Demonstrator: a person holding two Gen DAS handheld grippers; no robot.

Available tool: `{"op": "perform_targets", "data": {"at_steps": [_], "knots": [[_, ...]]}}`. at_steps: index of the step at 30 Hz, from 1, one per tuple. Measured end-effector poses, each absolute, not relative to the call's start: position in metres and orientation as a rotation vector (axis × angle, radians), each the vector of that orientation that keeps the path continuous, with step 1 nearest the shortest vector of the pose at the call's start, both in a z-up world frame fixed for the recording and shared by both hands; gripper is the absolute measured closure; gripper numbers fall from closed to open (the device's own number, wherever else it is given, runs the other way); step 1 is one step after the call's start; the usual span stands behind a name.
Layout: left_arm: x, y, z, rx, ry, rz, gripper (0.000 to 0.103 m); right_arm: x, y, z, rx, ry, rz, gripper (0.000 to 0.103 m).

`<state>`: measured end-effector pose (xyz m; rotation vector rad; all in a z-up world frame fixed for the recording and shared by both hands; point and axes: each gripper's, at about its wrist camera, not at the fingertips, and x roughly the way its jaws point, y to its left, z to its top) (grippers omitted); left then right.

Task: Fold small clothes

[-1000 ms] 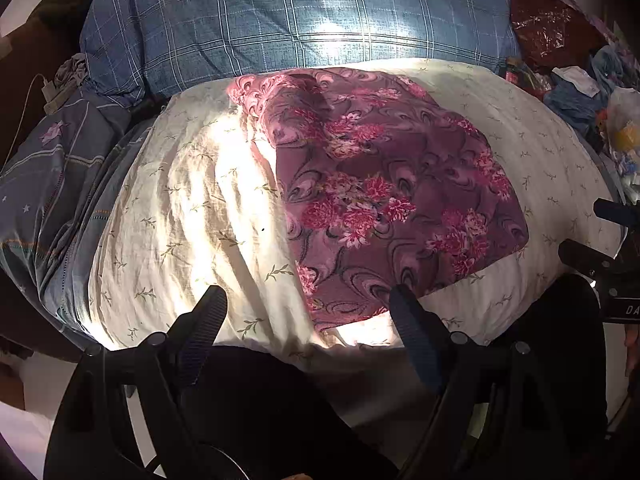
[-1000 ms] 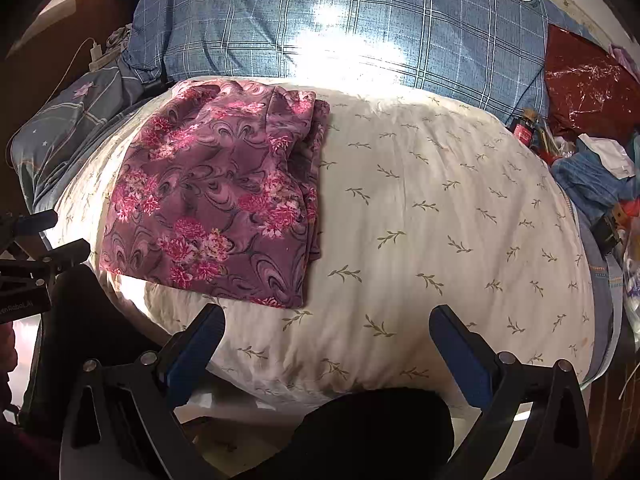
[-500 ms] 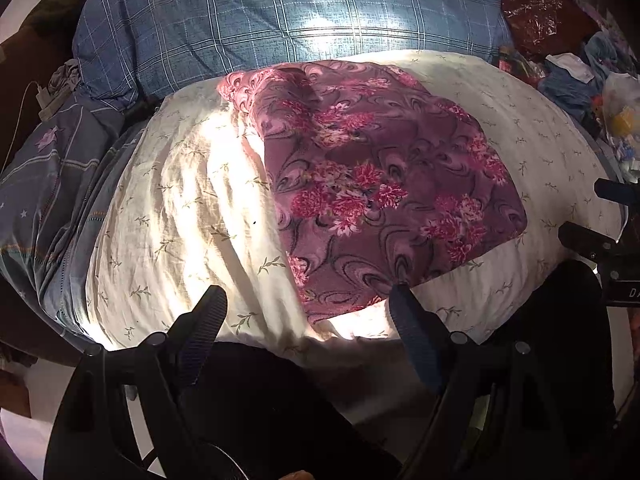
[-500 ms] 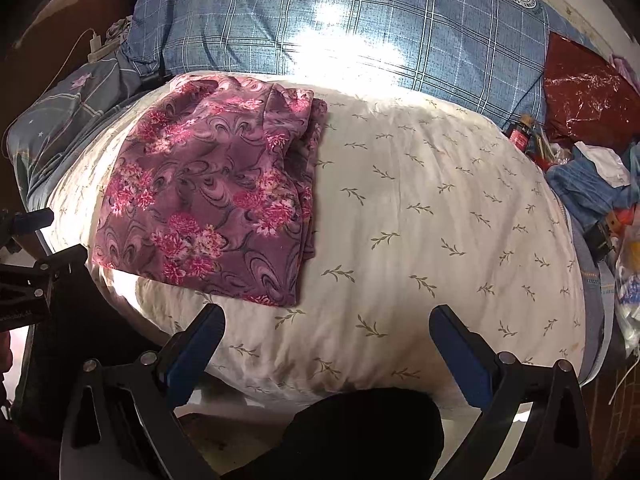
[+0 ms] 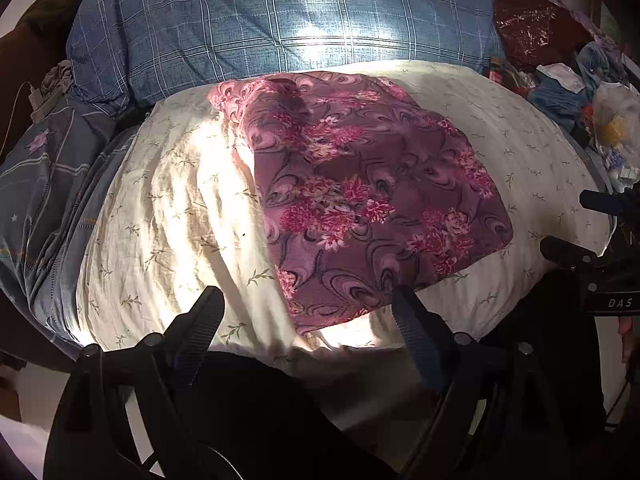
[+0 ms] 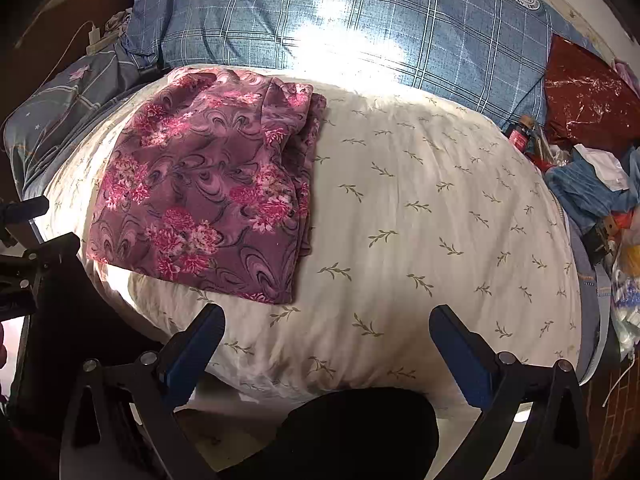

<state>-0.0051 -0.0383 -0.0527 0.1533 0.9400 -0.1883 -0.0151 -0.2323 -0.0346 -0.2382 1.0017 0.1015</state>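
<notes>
A folded purple floral garment point(image 5: 360, 200) lies flat on a cream leaf-print pillow point(image 6: 440, 220), toward its left half and reaching its far edge, with a blue plaid pillow point(image 5: 280, 28) behind. The left claw point(image 5: 308, 320) hangs at the garment's near edge, jaws opening with nothing between them. The right claw point(image 6: 326, 336) stands wide and empty over the bare pillow, right of the garment.

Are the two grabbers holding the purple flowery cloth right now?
No. Left gripper and right gripper are open and empty; the folded purple floral cloth lies free on the cream leaf-print pillow.
</notes>
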Motion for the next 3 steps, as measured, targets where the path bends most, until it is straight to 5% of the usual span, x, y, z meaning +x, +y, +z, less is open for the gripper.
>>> {"op": "perform_targets", "data": {"at_steps": [3], "knots": [[-0.0001,-0.0413,-0.0548,0.171,0.959,-0.185,0.017,-0.0130,-0.2323,-0.0356,-0.242,1.005,0.096,0.000]]}}
